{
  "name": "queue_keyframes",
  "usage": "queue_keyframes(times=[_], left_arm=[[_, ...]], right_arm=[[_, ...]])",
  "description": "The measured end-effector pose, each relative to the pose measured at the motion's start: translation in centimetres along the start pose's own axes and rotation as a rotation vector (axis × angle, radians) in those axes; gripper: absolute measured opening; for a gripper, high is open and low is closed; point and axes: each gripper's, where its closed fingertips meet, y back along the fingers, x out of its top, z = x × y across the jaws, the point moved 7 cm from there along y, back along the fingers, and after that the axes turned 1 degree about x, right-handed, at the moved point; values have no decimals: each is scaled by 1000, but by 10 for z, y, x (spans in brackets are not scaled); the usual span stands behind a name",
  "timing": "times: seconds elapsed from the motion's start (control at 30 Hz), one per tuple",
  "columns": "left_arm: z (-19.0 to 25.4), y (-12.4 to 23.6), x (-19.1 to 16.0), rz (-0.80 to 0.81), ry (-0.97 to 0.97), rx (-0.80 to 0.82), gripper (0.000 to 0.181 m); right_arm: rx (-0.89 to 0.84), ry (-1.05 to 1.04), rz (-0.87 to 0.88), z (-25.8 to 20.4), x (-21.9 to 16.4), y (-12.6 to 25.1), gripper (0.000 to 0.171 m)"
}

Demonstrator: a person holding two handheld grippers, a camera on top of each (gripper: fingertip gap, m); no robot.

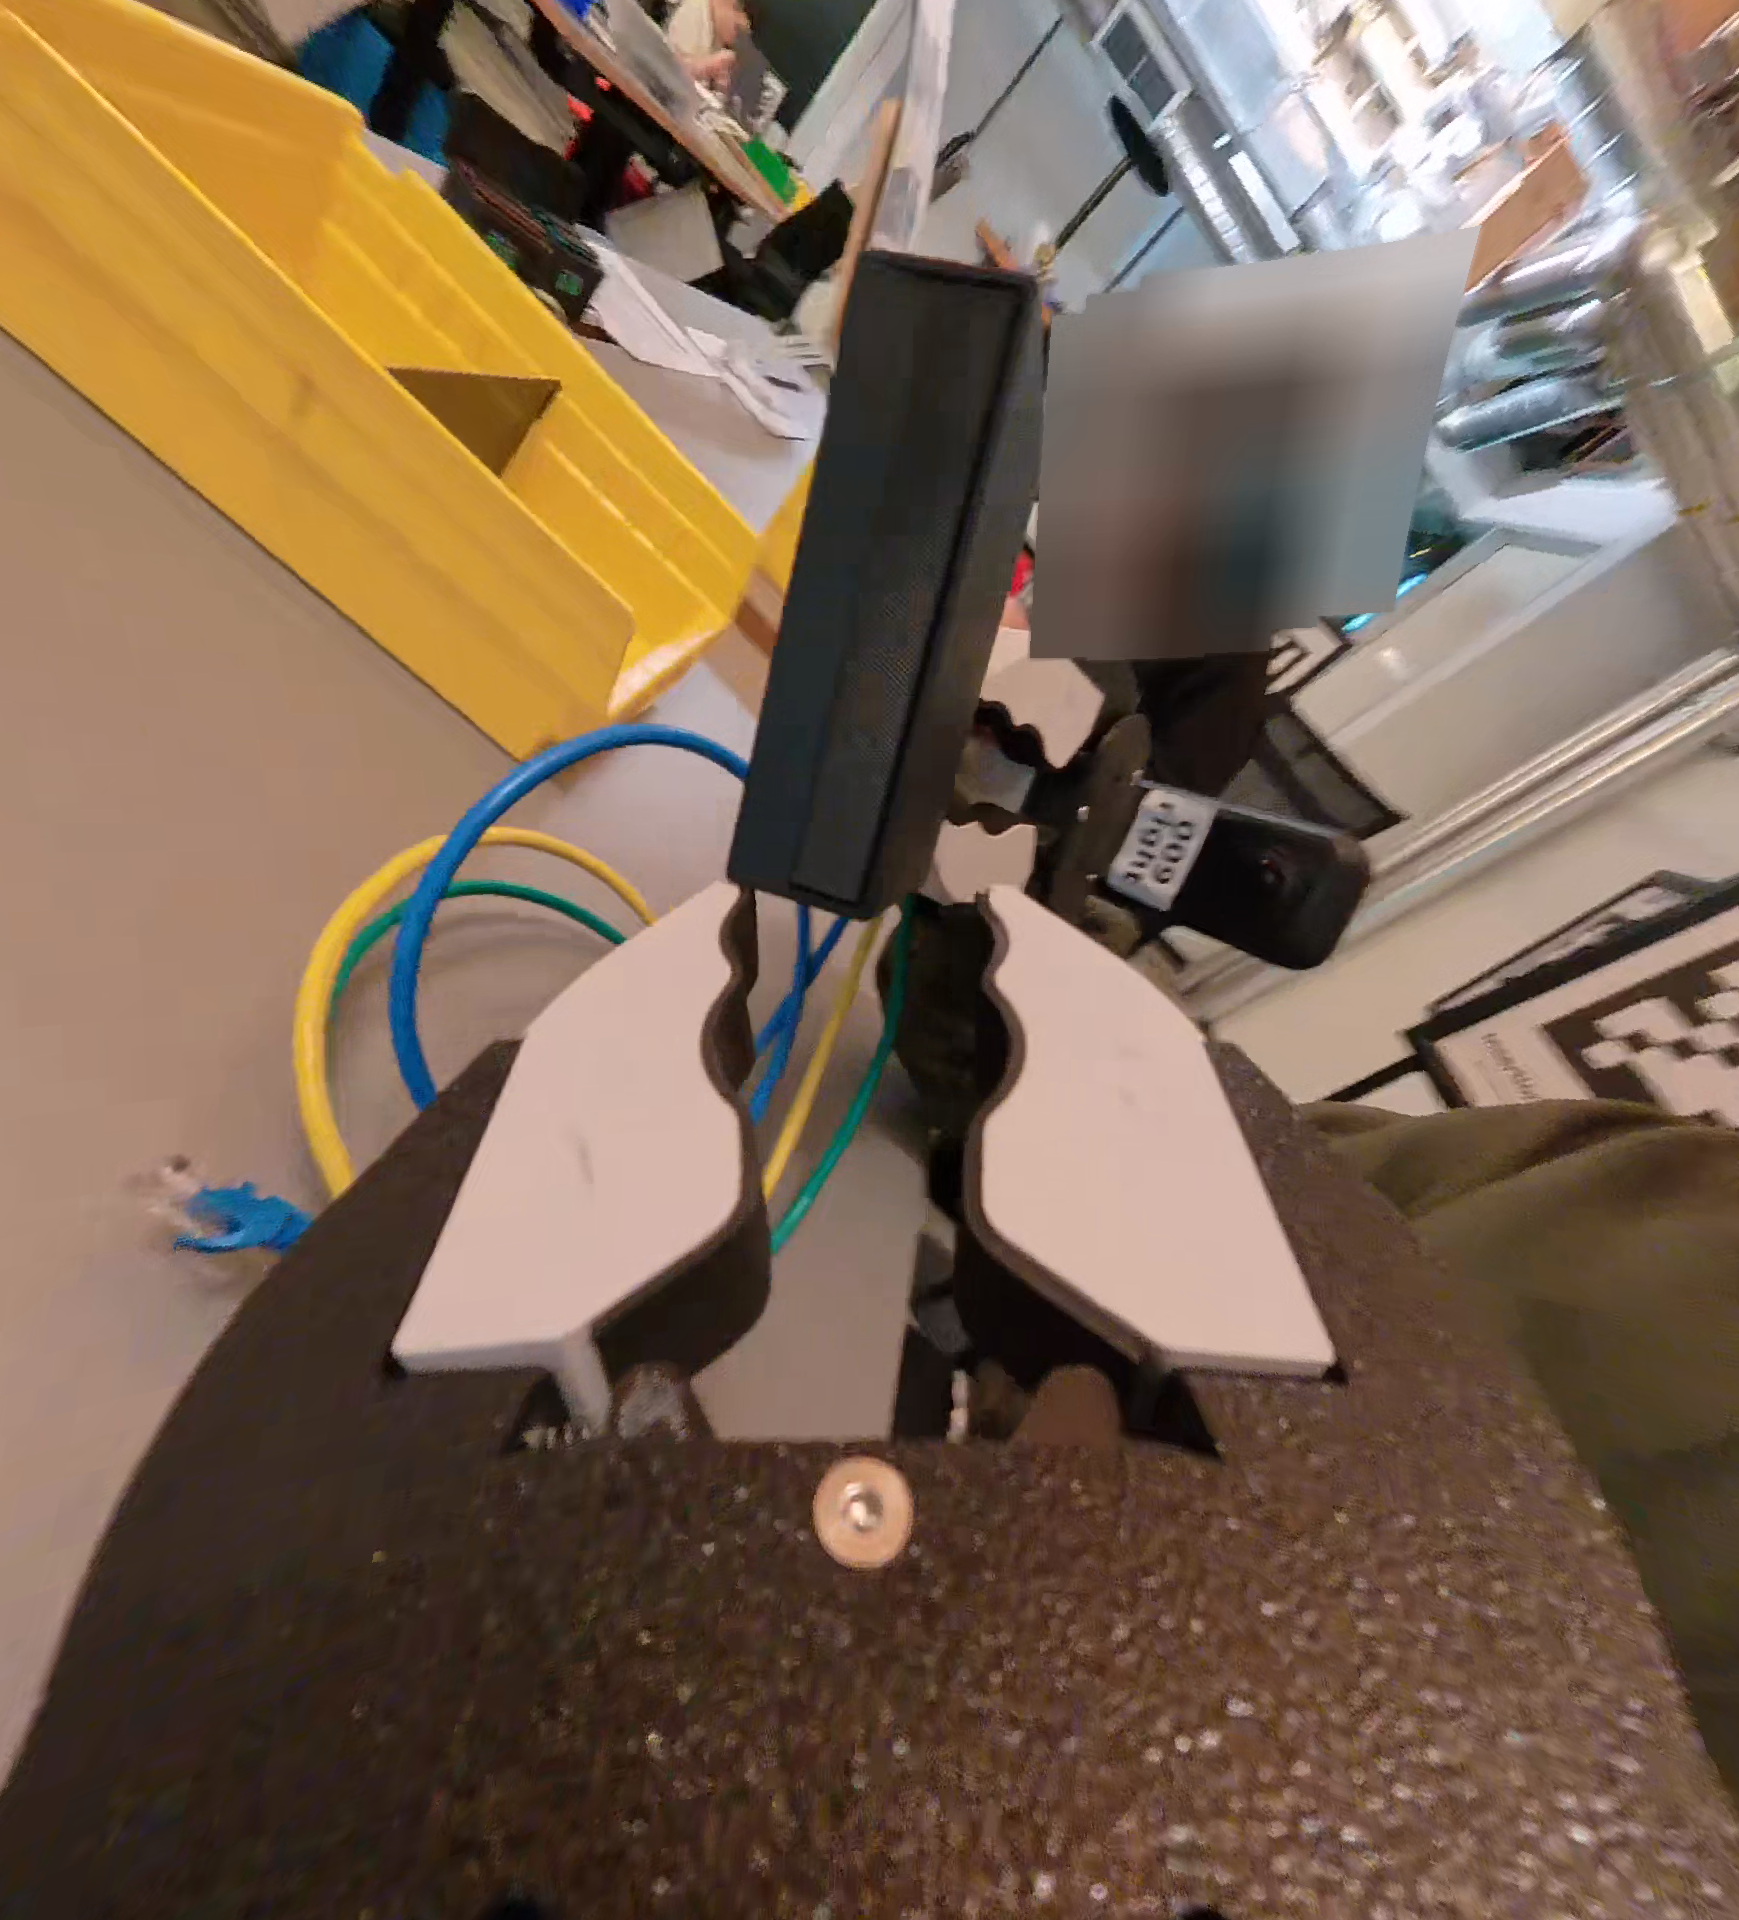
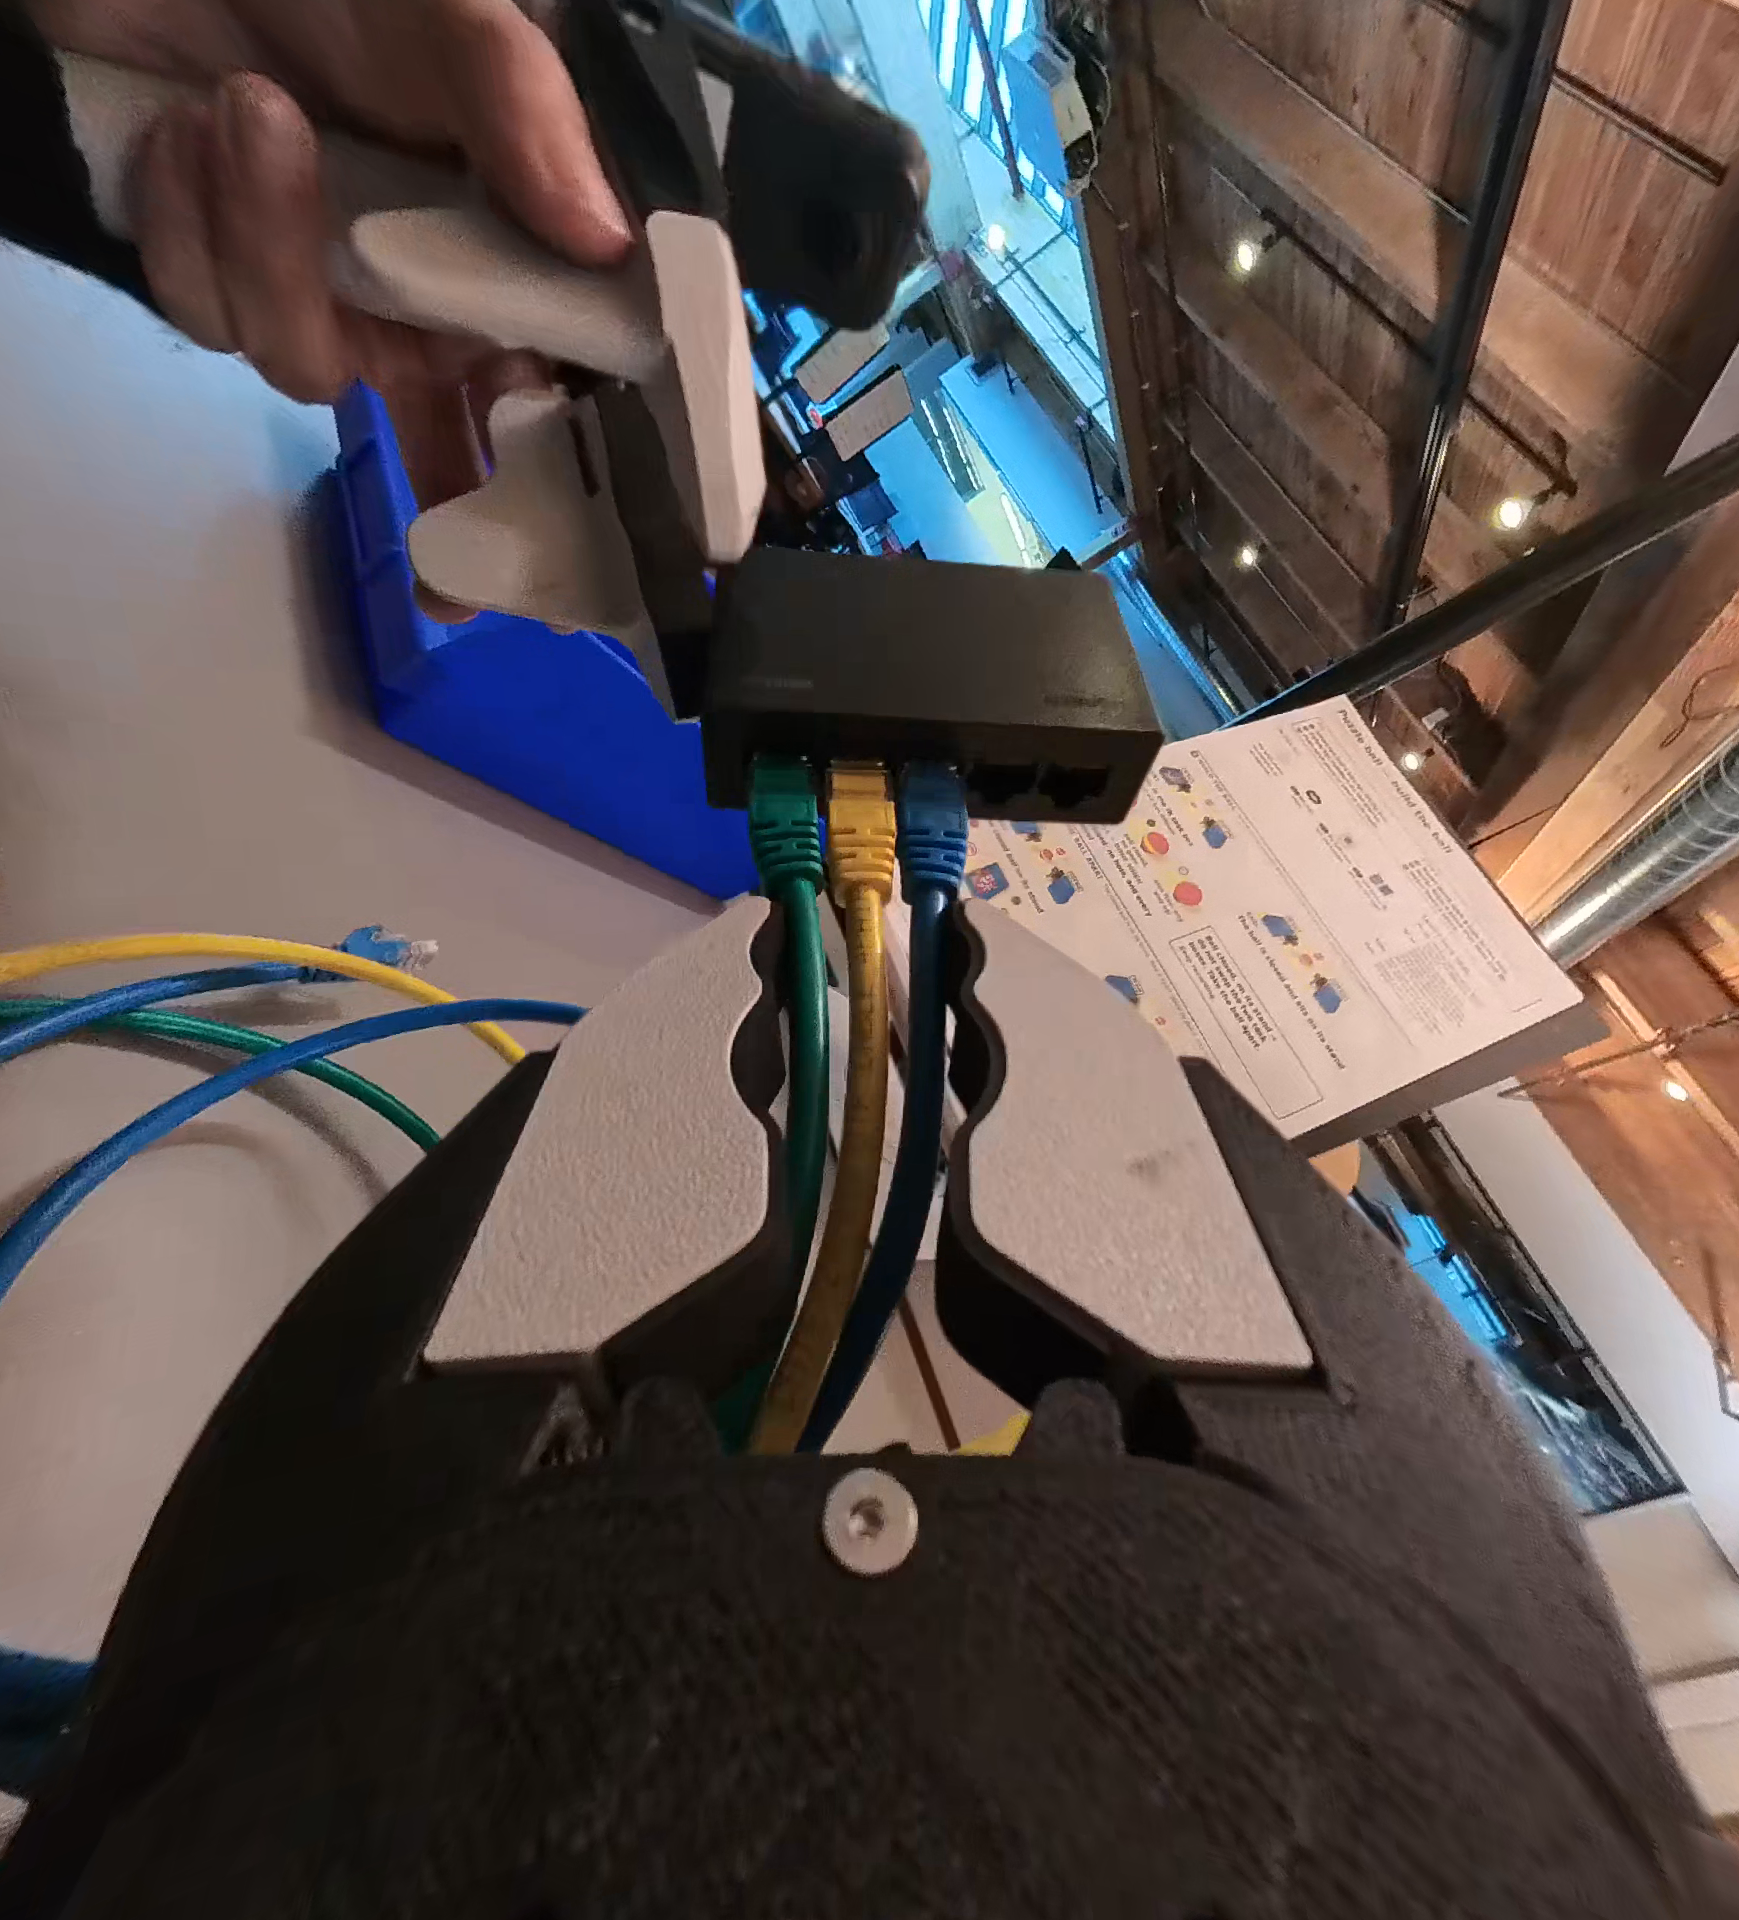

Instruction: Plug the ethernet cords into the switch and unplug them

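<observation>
Switch (image 2: 922, 665) holds three cords (green, yellow, blue); two ports empty.

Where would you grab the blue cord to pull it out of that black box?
Probably by its blue plug, the stiff moulded end seated in the switch, not the bendy cord below. Come straight along the cord from the port side, where the right gripper is already lined up, open around all three cords. The yellow plug sits close beside it, so the fingers have little room.
</observation>
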Motion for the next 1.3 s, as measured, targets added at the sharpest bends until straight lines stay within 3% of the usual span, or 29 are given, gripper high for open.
queue_keyframes(times=[0.17,0.3,0.53,0.83,1.3], left_arm=[[-4,-3,-2,-28,135,-147,50],[-15,-2,-2,-43,109,-28,61],[-16,-4,3,-36,118,0,62],[-19,-8,-4,-51,171,-70,35],[-25,-16,-20,-91,208,-153,29]], right_arm=[[28,19,-6,0,-4,5,29],[61,32,-13,-2,-6,7,28],[134,19,11,-13,-3,-2,28],[178,-9,23,-19,-5,-5,28],[331,-208,70,-23,-17,3,28]])
